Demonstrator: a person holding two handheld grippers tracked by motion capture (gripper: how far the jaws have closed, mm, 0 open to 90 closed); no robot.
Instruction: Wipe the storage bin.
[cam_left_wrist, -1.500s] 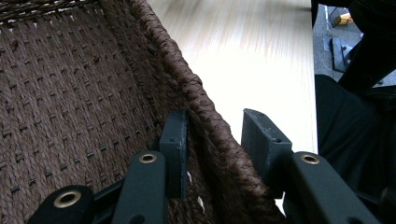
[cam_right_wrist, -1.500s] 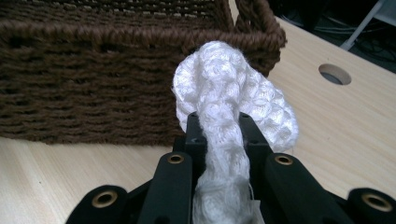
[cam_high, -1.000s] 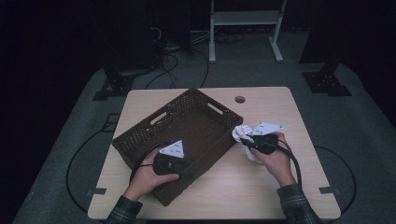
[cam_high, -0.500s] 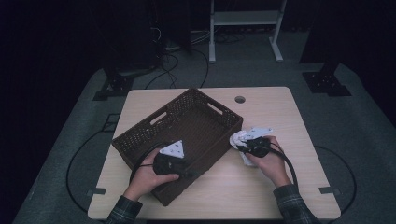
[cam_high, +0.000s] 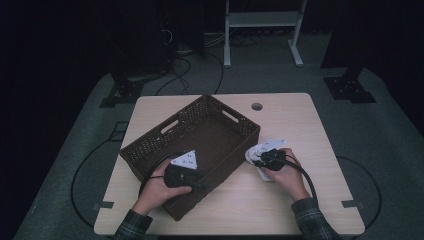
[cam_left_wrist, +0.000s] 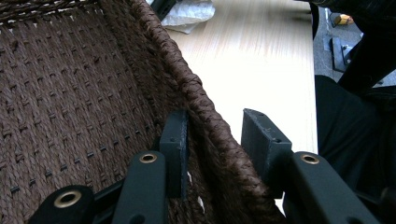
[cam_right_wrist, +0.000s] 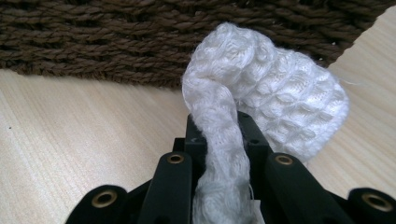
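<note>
A white knitted cloth (cam_right_wrist: 261, 98) is pinched by the right hand-held gripper (cam_right_wrist: 219, 140), just before the basket (cam_high: 200, 135) on the desk (cam_high: 300, 115). The basket rim is straddled, apparently clamped, by the left hand-held gripper (cam_left_wrist: 219, 140).

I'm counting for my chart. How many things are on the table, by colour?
Brown: 1, the woven basket
White: 1, the knitted cloth beside the basket
Black: 2, the left hand-held gripper astride the basket wall, and the right hand-held gripper pinching the cloth
Total: 4
</note>
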